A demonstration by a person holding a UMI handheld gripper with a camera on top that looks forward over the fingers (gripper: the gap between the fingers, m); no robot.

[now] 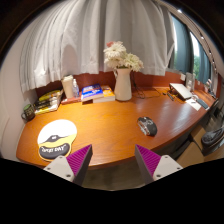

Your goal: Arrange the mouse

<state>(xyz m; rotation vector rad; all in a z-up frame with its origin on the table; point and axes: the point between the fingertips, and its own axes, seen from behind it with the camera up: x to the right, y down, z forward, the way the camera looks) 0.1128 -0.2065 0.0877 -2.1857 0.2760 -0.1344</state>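
A dark grey computer mouse (147,125) lies on the wooden desk (110,120), right of centre, beyond my right finger. A round white and black mouse pad (57,138) with yellow lettering rests on the desk to the left, just beyond my left finger. My gripper (113,160) hovers at the desk's near edge, open, with nothing between its purple pads (80,157).
A white vase (123,84) with pale flowers stands at the back centre. Books and a blue box (93,93) sit left of it, with more clutter (45,102) at the far left. A laptop (184,92) is at the back right. Curtains hang behind.
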